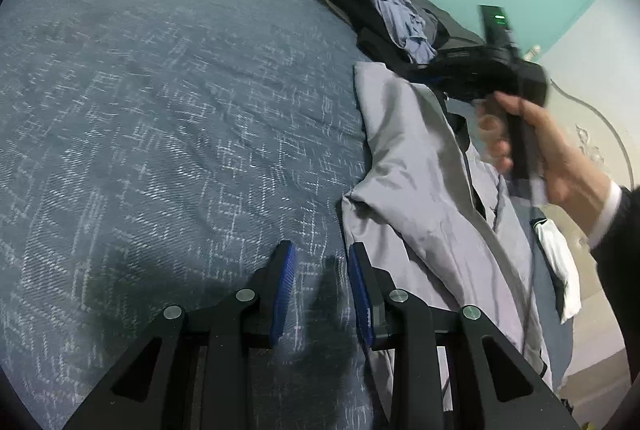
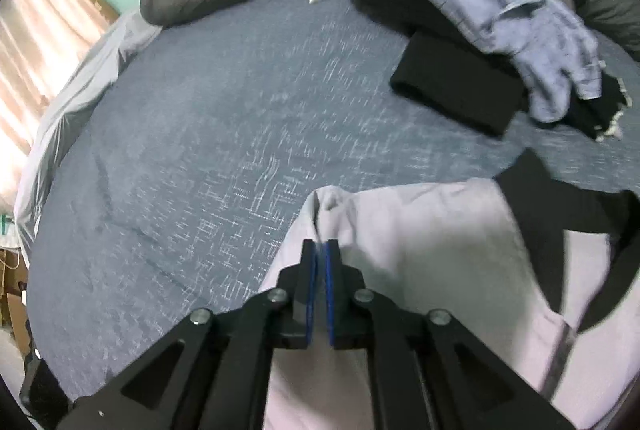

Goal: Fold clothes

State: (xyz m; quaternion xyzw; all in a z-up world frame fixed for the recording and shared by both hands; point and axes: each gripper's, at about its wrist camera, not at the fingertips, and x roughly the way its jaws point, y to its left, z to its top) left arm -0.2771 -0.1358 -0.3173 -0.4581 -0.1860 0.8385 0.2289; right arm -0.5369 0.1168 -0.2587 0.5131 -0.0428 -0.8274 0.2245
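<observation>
Pinching grey garment (image 2: pixel 420 250): right gripper (image 2: pixel 320 250)

Left gripper (image 1: pixel 322 258) is held low with its blue-padded jaws parted, nothing between them. Right gripper (image 2: pixel 320 250) is pinched almost closed on a fold of light fabric. Right hand (image 1: pixel 560 149) is wrapped round its handle, raised.

No legible text, label, brand, number or sign was found in either view. Faint pale marks were noted on the black body of the right gripper (image 1: pixel 460 55) as seen from the left wrist view, but they were too blurred to be read. A lit green indicator was observed there, without characters.
</observation>
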